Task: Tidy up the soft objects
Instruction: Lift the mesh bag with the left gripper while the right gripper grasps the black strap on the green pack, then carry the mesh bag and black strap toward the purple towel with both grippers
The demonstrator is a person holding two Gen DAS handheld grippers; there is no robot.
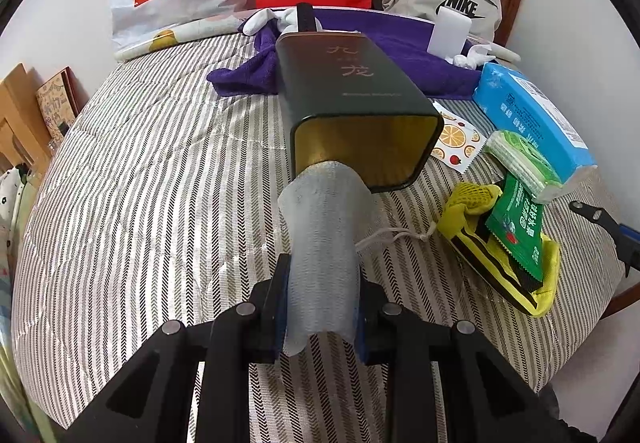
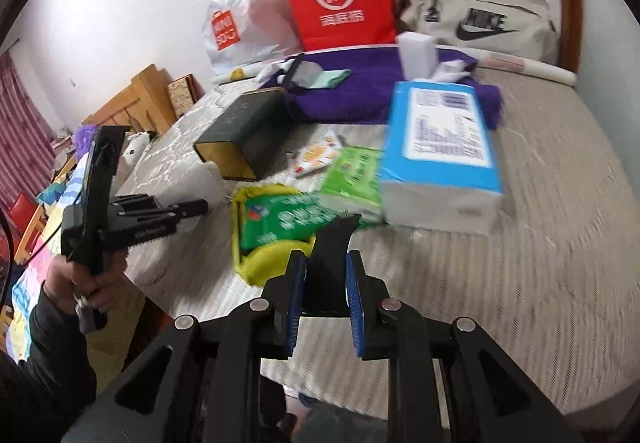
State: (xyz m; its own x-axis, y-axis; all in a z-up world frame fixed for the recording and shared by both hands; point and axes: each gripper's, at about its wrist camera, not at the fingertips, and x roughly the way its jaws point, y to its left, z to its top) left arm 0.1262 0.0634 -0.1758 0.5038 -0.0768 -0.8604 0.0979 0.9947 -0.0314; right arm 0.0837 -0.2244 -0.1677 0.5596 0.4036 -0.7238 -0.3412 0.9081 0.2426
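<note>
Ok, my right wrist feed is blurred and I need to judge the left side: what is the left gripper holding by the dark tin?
Observer: The left gripper is shut on a grey mesh pouch.
Operator: Is it inside the tin?
Observer: Only its front end is at the open mouth of the tin; most is outside.
Operator: Anything trailing?
Observer: A white drawstring runs from it toward the yellow bag.

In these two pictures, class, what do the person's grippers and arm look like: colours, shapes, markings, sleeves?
Both grippers, left gripper and right gripper, are black angular linkages with round silver pivot pins and blue finger pads. The left hand wears a ring below a dark sleeve.
</note>
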